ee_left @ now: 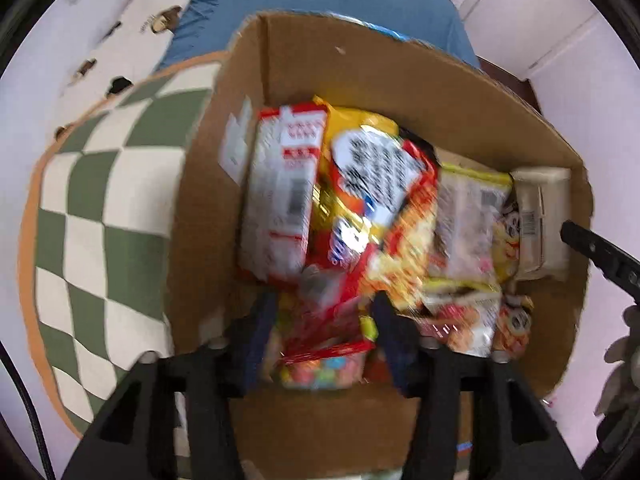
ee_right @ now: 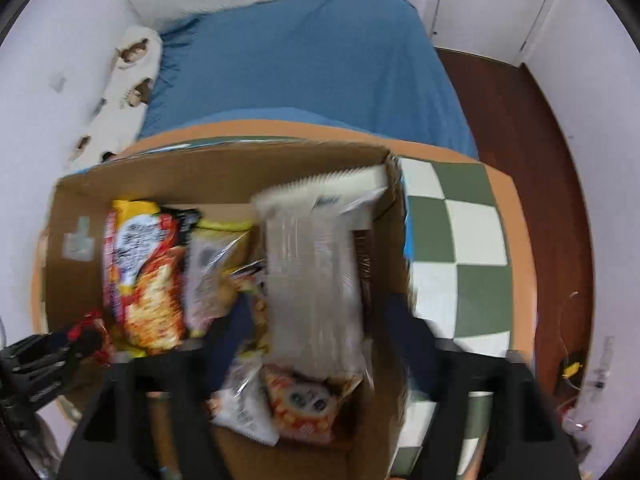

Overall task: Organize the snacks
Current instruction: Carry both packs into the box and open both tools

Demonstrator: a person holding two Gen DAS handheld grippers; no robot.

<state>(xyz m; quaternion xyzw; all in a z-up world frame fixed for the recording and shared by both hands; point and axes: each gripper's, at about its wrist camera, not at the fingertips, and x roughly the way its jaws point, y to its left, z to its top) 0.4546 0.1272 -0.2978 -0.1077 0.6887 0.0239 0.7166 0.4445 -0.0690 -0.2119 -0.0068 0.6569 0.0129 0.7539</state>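
— Two tongs, both over the cardboard box (ee_left: 400,80)?
— Yes. The left tongs (ee_left: 326,312) are clamped on a red candy packet (ee_left: 324,344) at the box's near end. The right tongs (ee_right: 320,312) straddle a clear wrapped pack (ee_right: 316,280), fingers apart; contact is too blurred to tell.
— And the box?
— On a green-checked cushion (ee_right: 460,240), crammed with snack bags (ee_left: 384,200), by the blue bed (ee_right: 304,72).

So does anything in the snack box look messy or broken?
Nothing looks broken or spilled. The snacks in the cardboard box are just jumbled: the yellow packet lies slanted over its neighbours, and the clear white packet leans up against the box's right wall. The pictures are blurry, so small tears wouldn't show.
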